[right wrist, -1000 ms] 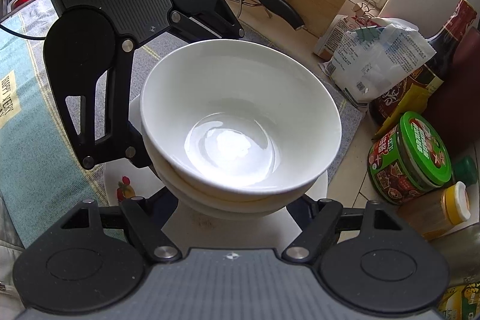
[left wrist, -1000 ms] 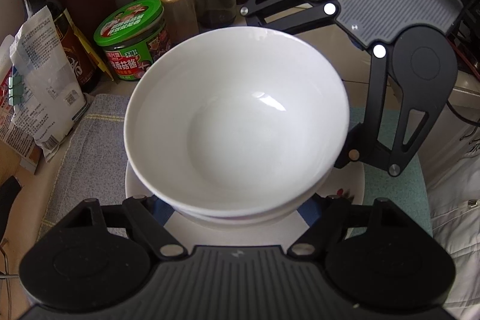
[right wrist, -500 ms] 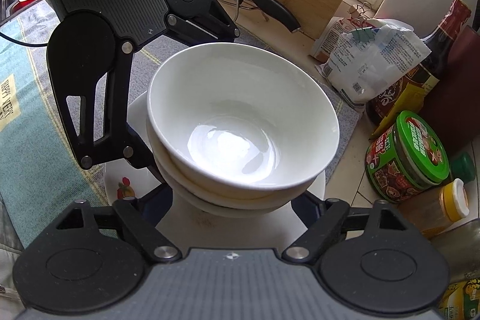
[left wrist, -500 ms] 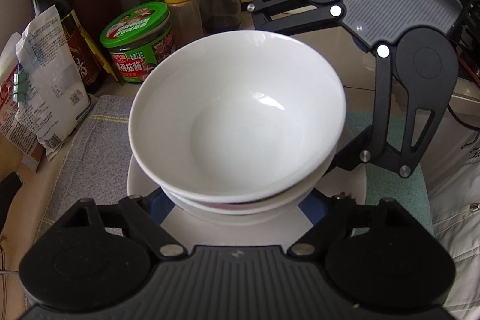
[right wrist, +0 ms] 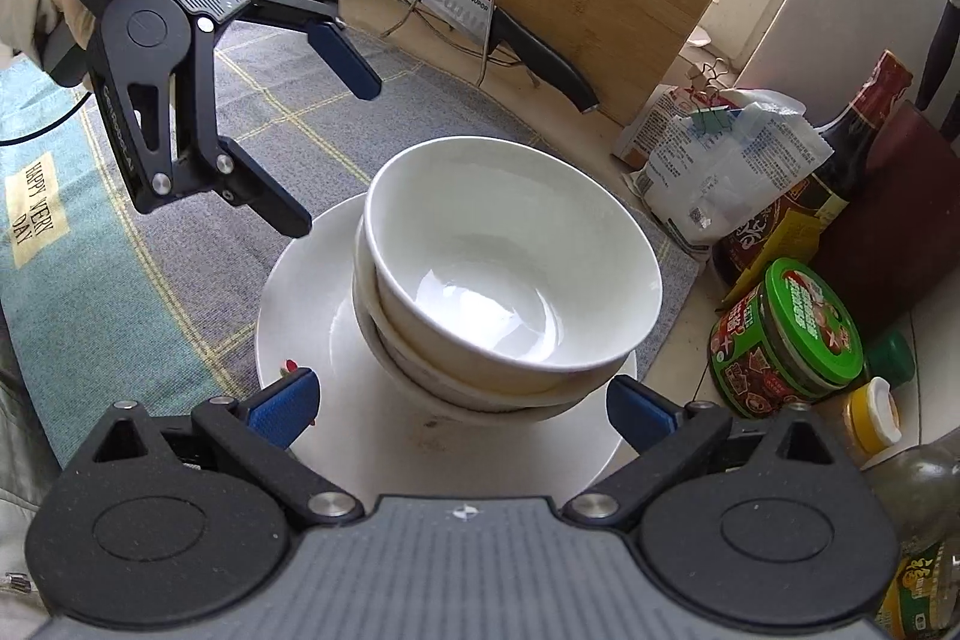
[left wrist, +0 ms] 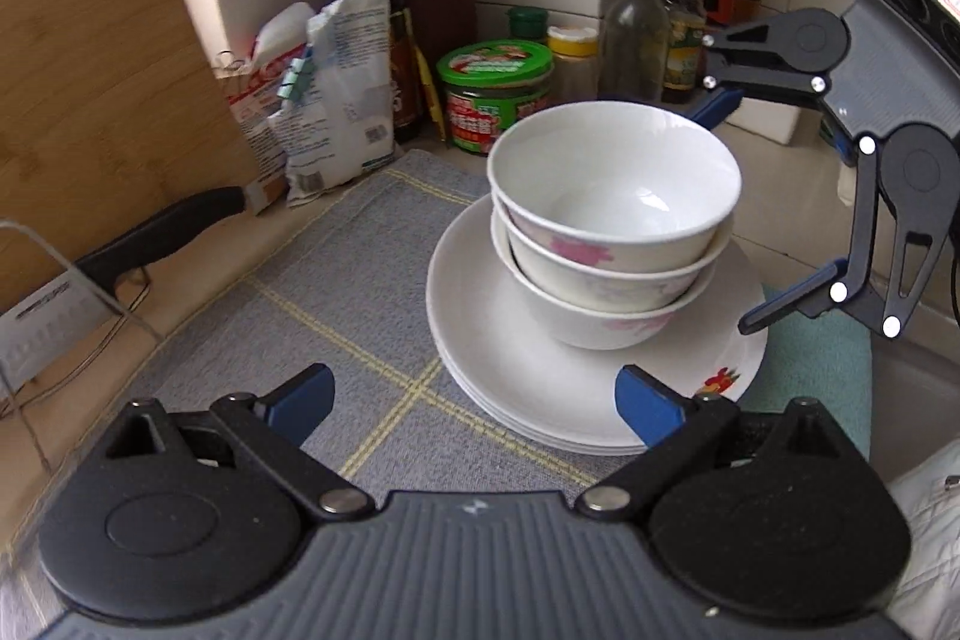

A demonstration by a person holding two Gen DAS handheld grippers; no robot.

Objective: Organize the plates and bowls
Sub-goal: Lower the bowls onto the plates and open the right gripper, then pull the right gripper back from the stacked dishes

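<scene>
My left tool [left wrist: 474,400] and right tool [right wrist: 459,409] have just been opening; both stand spread with nothing between the pads, clear of the stack. The bowls [left wrist: 612,214] sit nested on the plates [left wrist: 576,400], on the grey mat [left wrist: 336,280] covering the bench, I judge to save space. Beyond, the knife [right wrist: 480,16] reads "SUPOR".

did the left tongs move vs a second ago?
Yes. In the right wrist view the left tongs have backed up and left, off the bowls, toward the striped mat. Their jaws have just been opening, nothing between them.
</scene>
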